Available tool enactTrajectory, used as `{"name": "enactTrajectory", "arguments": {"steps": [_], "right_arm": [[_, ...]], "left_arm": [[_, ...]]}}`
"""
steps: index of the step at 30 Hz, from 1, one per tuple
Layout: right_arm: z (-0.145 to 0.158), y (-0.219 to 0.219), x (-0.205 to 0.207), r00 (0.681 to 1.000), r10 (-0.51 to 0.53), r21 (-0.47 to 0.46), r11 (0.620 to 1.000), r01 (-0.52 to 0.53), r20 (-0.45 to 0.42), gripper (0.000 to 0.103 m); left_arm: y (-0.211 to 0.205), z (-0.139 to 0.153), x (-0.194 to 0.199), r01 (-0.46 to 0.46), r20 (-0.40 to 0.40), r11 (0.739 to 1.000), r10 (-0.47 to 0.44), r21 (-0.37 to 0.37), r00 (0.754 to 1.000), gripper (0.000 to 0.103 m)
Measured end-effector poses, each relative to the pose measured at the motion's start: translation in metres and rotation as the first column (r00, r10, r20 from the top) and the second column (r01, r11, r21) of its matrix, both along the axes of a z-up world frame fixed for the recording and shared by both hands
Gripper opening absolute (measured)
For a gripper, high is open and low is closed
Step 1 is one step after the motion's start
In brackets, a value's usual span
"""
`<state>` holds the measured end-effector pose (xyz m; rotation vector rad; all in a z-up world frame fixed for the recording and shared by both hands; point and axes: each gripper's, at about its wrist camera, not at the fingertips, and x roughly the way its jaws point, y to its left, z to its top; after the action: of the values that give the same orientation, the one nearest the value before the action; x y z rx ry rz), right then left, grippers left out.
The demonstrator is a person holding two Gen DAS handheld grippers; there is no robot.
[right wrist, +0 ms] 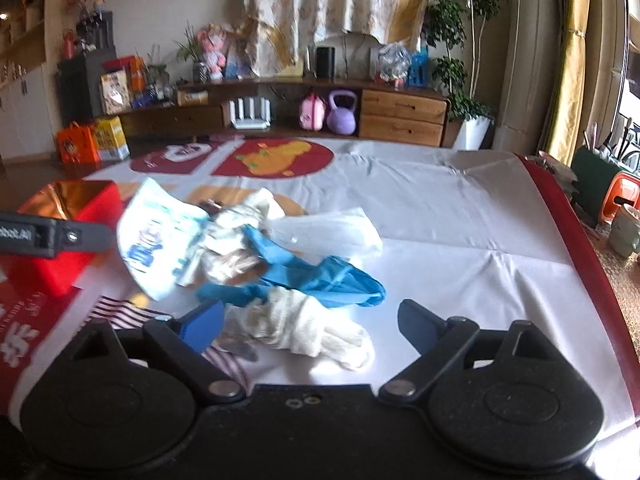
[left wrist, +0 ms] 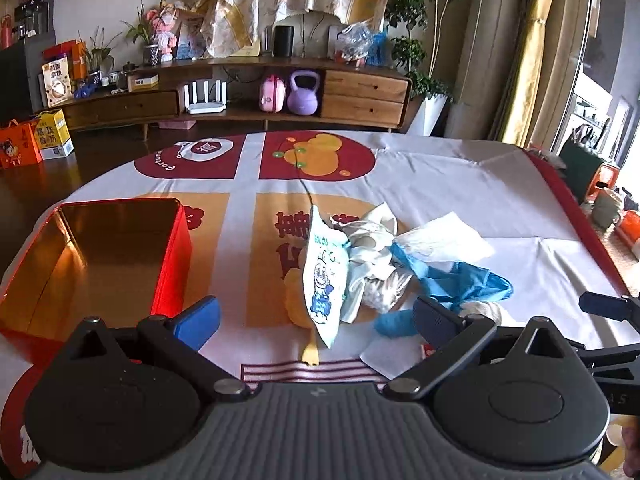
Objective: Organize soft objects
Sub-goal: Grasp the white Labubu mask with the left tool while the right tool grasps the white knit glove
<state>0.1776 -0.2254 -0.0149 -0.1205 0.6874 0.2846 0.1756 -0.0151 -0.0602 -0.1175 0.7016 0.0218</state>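
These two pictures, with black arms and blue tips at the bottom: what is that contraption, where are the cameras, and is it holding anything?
There is no robot: a person holds a two-finger tool in each hand, each with a camera looking forward along its fingers. One picture is from the left gripper, the other from the right gripper. Both have their jaws apart and hold nothing. On the printed tablecloth lies a heap of soft things: a small printed pouch, a blue glove, a white knitted glove and a white tissue. To the left stands an open red box, gold inside, with nothing visible in it.
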Motion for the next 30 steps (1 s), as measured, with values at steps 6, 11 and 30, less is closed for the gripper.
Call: {"name": "enactTrajectory", "arguments": {"steps": [6,11,30], "right_arm": [[-0.016,0.003,0.019,0.999,0.012,-0.026,1.0,-0.013,-0.041,0.084],[-0.023,0.007,0.029,0.997,0.027,-0.023,0.999,-0.029,-0.067,0.077],[-0.04,0.017,0.042,0.989,0.074,0.009,0.997,-0.073,-0.131,0.051]], "left_arm": [[-0.003,-0.013,0.025,0.021,-0.021,1.0,-0.021,0.02,1.0,0.103],[-0.007,-0.025,0.047,0.031,-0.052,0.999,-0.029,0.042,0.998,0.102],[-0.011,-0.057,0.075,0.094,-0.13,0.993,-0.085,0.067,0.988,0.035]]}}
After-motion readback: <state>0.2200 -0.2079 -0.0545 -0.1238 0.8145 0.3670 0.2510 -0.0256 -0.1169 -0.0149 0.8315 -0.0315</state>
